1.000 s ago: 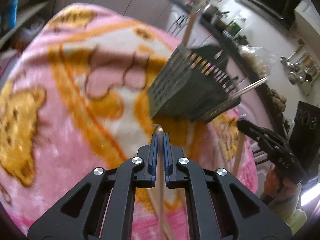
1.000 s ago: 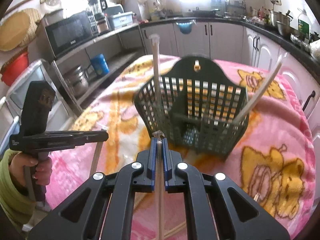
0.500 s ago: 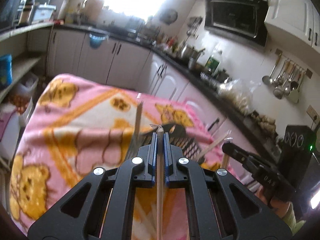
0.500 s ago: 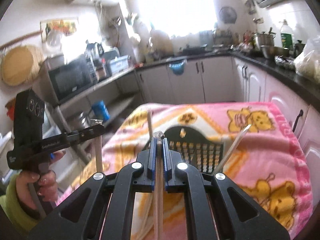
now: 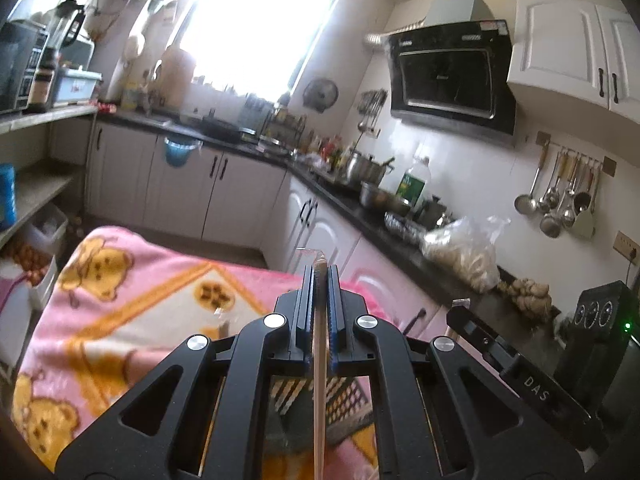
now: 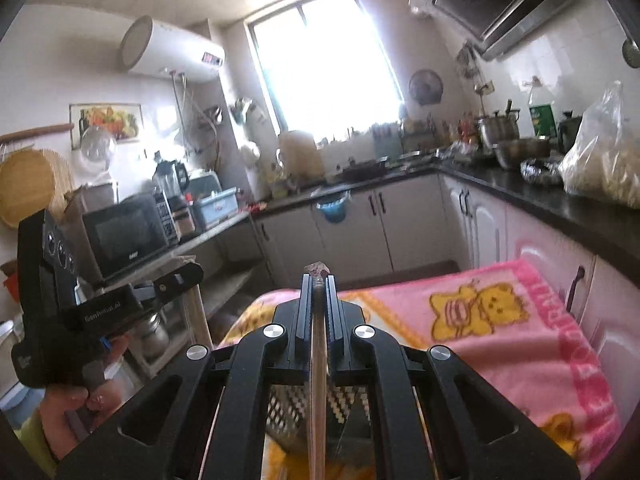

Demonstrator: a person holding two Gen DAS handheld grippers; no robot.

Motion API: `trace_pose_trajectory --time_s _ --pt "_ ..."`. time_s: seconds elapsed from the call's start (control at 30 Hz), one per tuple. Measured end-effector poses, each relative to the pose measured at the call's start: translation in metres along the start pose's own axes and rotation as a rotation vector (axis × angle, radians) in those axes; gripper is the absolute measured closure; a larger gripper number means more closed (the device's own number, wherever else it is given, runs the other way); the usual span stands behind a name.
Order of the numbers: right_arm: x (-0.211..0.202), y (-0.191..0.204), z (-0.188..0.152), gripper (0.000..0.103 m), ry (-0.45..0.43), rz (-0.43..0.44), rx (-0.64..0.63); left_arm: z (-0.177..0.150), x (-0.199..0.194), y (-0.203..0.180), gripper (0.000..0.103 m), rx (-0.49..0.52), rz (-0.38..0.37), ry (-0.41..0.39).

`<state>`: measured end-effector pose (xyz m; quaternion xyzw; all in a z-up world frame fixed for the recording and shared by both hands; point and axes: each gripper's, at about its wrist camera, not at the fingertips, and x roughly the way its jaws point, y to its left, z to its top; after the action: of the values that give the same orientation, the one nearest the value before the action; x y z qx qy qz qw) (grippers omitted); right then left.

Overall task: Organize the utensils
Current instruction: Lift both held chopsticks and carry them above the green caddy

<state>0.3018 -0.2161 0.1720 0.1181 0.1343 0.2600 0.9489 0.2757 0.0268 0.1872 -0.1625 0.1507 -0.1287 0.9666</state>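
My left gripper (image 5: 319,270) is shut on a thin wooden chopstick (image 5: 319,380) that runs back between its blue-padded jaws. My right gripper (image 6: 318,278) is likewise shut on a chopstick (image 6: 319,392). Both are raised and tilted up toward the kitchen. The dark green slotted utensil basket (image 6: 316,408) shows only in part, low down behind the gripper bodies, also as basket (image 5: 348,400) in the left wrist view. The right gripper's body (image 5: 520,372) appears at the lower right of the left wrist view; the left gripper's body (image 6: 100,304), held by a hand (image 6: 68,404), at the left of the right wrist view.
A pink blanket with yellow bears (image 5: 120,312) covers the table (image 6: 520,328). White cabinets under a black counter (image 5: 360,208) run behind and to the right. A shelf unit with a microwave (image 6: 124,232) stands left. A bag (image 5: 464,248) and pots crowd the counter.
Both grippers have lifted and pitched upward with their chopsticks; the basket, large in view a second ago, has dropped to the bottom of both views.
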Motion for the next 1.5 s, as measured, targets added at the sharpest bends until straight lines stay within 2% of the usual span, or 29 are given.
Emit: trace_pose_trajectory --time_s 0.2,0.3,0.47,0.63,1.0,1.5 --pt "0.006 -0.014 0.014 0.097 -0.062 -0.040 0.016 0.007 0.014 -0.009 0.102 0.004 0.010 -0.046" --pt "0.009 -0.021 0.018 0.097 -0.123 -0.071 0.013 0.006 0.022 -0.012 0.102 0.013 0.023 -0.063" --pt "0.015 -0.031 0.015 0.097 -0.198 -0.112 0.006 -0.001 0.034 -0.009 0.102 0.013 0.047 -0.085" --pt "0.027 -0.044 0.005 0.097 -0.220 -0.140 0.014 -0.009 0.048 -0.004 0.102 0.014 0.069 -0.095" --pt "0.057 -0.051 -0.029 0.097 -0.202 -0.172 -0.027 -0.031 0.071 0.006 0.102 0.029 0.106 -0.112" --pt "0.078 -0.056 -0.058 0.096 -0.108 -0.131 -0.018 -0.056 0.094 0.021 0.102 0.041 0.102 -0.042"
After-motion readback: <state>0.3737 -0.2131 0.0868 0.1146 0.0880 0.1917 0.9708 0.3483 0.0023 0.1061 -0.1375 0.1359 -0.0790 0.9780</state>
